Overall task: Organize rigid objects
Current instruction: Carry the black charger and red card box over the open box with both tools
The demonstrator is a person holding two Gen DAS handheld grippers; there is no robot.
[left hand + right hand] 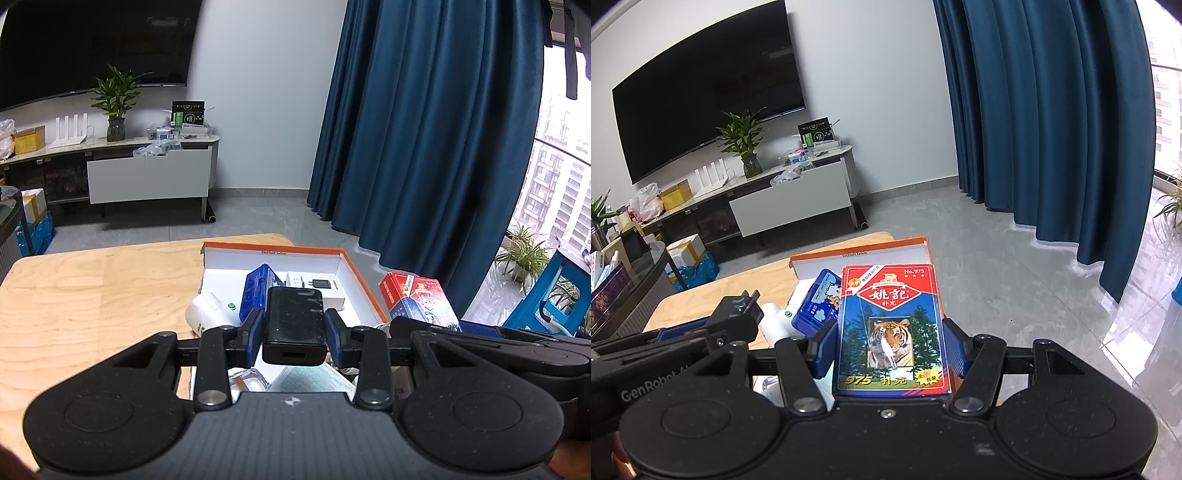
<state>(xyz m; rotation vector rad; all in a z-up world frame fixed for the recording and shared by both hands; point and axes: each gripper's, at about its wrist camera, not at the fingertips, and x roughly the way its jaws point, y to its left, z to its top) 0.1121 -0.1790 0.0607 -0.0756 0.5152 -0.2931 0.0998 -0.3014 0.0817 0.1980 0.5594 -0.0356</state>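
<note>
My left gripper (pixel 294 326) is shut on a black USB charger (pixel 295 325), held above a white box with an orange rim (pixel 364 280). Inside that box lie a blue tin (pixel 255 295), a small white carton (pixel 325 291) and a white device with a green button (pixel 208 314). My right gripper (pixel 890 345) is shut on a red and blue playing-card box with a tiger picture (pixel 892 325), held over the orange-rimmed box (pixel 864 249). The card box (pixel 417 299) and right gripper show at the right of the left wrist view. The left gripper with the charger (pixel 738 310) appears at left in the right wrist view.
The wooden table (pixel 92 295) stretches to the left of the box. Some paper and a clear item (pixel 255 382) lie under the left gripper. Beyond are a grey floor, a TV cabinet (pixel 147 173) with a plant, blue curtains (pixel 424 129) and a blue stool (pixel 550 291).
</note>
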